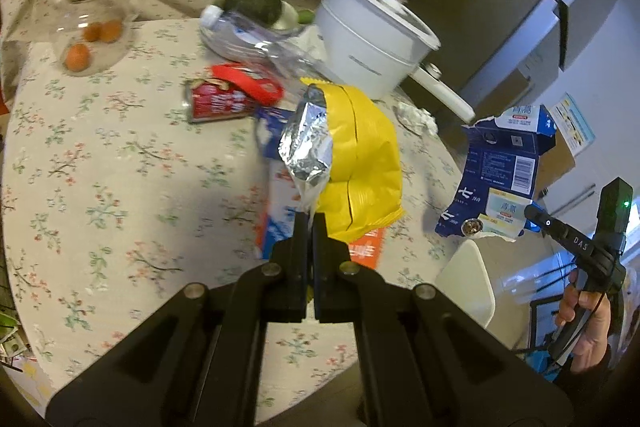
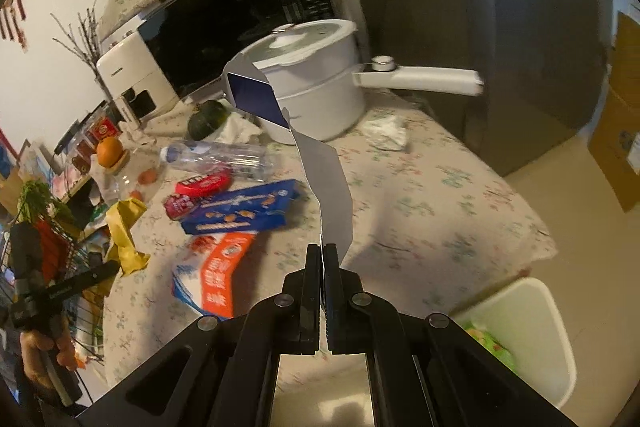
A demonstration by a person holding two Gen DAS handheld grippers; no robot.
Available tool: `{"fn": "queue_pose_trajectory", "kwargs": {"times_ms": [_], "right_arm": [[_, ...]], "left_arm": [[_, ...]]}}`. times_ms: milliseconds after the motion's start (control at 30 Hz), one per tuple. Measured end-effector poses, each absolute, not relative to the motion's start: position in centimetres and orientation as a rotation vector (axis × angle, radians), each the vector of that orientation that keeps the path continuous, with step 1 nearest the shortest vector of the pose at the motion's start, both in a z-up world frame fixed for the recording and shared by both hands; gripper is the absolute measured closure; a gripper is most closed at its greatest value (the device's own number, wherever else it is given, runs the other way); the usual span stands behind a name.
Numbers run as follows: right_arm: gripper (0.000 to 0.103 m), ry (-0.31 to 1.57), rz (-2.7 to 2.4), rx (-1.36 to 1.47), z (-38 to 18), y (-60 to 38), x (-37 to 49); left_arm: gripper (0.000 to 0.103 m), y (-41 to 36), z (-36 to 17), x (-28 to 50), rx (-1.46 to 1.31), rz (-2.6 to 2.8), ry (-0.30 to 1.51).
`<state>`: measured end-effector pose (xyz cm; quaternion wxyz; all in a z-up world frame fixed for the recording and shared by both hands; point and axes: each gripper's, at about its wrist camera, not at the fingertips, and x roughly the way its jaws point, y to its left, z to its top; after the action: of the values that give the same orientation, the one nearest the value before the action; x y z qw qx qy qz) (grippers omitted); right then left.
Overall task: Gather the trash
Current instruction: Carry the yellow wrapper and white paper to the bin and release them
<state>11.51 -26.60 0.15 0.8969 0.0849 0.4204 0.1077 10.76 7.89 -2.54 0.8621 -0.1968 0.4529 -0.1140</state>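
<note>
My left gripper [image 1: 310,217] is shut on a yellow snack bag with a silver foil lining [image 1: 352,155], held up over the flowered tablecloth [image 1: 120,147]. In the right wrist view the same yellow bag [image 2: 126,231] hangs at the table's left edge. My right gripper [image 2: 322,247] is shut on a torn, flattened blue milk carton [image 2: 328,187], grey inside out. That carton [image 1: 504,171] hangs to the right in the left wrist view. A white trash bin [image 2: 520,339] with some green waste stands on the floor, lower right.
Still on the table lie a red can [image 1: 218,103], a clear plastic bottle [image 2: 216,155], a blue cracker box [image 2: 240,211], an orange-and-white wrapper [image 2: 220,275] and a crumpled tissue [image 2: 386,133]. A white electric pot [image 2: 316,87], a microwave [image 2: 240,23], a squash [image 1: 254,3] and a glass jar [image 1: 90,27] stand behind.
</note>
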Motion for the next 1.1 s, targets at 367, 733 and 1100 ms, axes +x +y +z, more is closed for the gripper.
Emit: {"fn": "queue_pose_trajectory", "kwargs": {"times_ms": [367, 733, 1100], "right_arm": [[0.101, 0.979, 0.075, 0.172, -2.1, -34.7, 6.9], [0.101, 1.148, -0.025, 0.212, -7.4, -40.7, 4.3], [0.064, 1.159, -0.058, 0.256, -7.9, -43.3, 2.6]], "left_arm": [[0.101, 0.2, -2.6, 10.3, -0.308, -0.364, 0.992], [0.101, -8.9, -3.8, 9.0, -0.152, -0.499, 1.046], [0.101, -18.3, -5.4, 7.8, -0.017, -0.625, 1.084]]}}
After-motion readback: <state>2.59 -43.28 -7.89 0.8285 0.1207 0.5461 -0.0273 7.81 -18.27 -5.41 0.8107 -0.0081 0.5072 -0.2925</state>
